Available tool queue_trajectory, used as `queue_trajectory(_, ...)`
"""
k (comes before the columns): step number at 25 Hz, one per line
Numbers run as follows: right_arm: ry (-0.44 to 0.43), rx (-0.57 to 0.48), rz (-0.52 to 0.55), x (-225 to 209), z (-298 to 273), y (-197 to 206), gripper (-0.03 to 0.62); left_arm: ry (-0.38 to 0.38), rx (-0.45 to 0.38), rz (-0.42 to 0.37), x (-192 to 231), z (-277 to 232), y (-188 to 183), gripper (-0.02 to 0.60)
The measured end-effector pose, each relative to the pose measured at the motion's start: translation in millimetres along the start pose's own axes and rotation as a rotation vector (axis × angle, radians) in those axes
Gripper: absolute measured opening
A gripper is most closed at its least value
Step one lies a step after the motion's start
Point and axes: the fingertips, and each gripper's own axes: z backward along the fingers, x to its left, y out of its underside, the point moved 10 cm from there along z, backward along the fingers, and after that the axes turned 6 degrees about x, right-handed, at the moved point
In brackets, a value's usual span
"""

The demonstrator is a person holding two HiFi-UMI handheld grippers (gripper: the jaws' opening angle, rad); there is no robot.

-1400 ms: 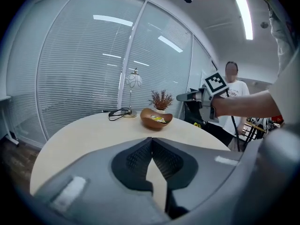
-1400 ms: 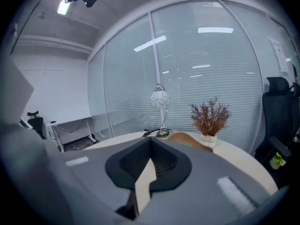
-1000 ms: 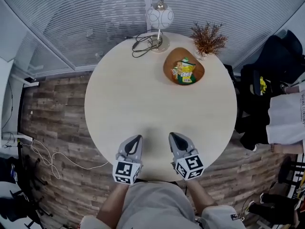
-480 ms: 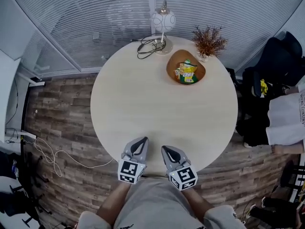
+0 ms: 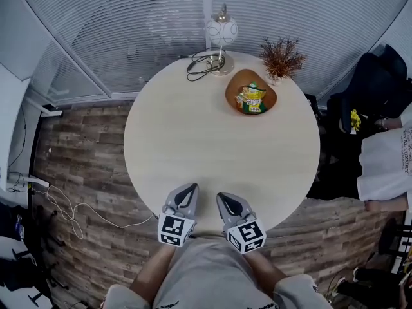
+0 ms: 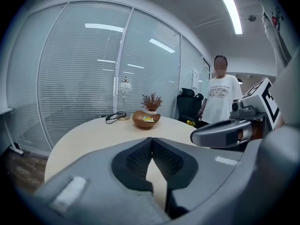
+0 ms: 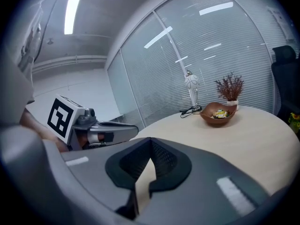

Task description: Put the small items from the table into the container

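At the near edge of the round table, side by side: left gripper and right gripper, both clenched tight on nothing. At the far right, inside the brown bowl: small packets, near the lamp and the dried plant.

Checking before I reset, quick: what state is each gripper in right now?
Left gripper: closed, holding nothing.
Right gripper: closed, holding nothing.
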Motion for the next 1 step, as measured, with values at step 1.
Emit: queue_trajectory(1,-0.003,0.001,-0.002,1.1,-0.7,0.5,0.002,-0.003,0.003,-0.001,0.8,0.6,0.9,-0.009)
